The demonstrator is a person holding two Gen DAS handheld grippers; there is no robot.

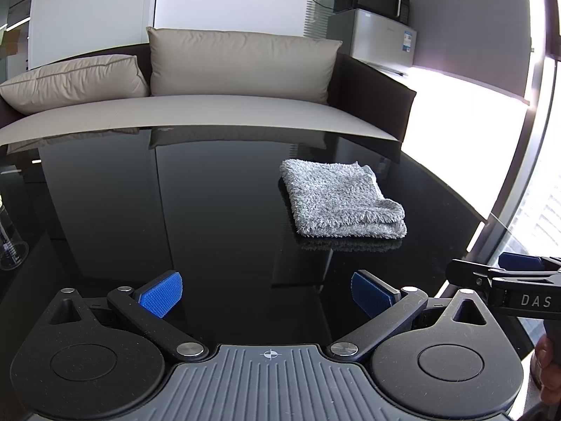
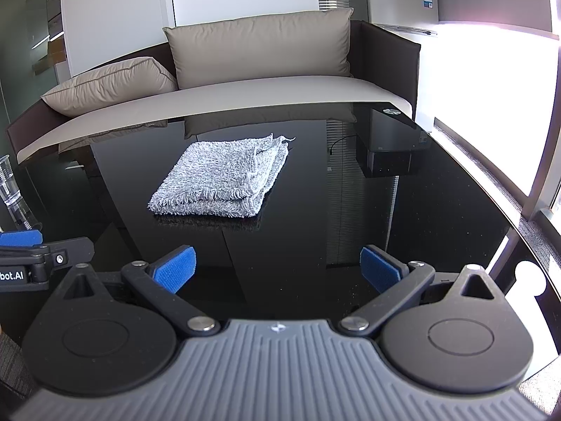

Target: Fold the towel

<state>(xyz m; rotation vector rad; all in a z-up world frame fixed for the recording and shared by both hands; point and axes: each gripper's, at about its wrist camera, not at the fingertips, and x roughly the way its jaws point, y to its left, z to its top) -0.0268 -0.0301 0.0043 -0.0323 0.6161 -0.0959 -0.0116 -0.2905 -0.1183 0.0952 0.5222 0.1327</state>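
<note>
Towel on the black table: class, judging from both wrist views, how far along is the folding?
Done: the grey towel lies as a layered square on the table. In hand: nothing; left gripper and right gripper are open, short of it. Left: apparently nothing.

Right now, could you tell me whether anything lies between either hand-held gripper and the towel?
Nothing visible does: only bare black table separates the open left hand-held gripper and right hand-held gripper from the folded towel.

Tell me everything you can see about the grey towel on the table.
The towel is grey, fluffy terry-like cloth, already folded into a small, roughly square stack of layers. Its fuzzy layered edges face the cameras. It lies flat on the glossy black table, which mirrors it. Nothing else touches it; both tongs are apart from it.
</note>
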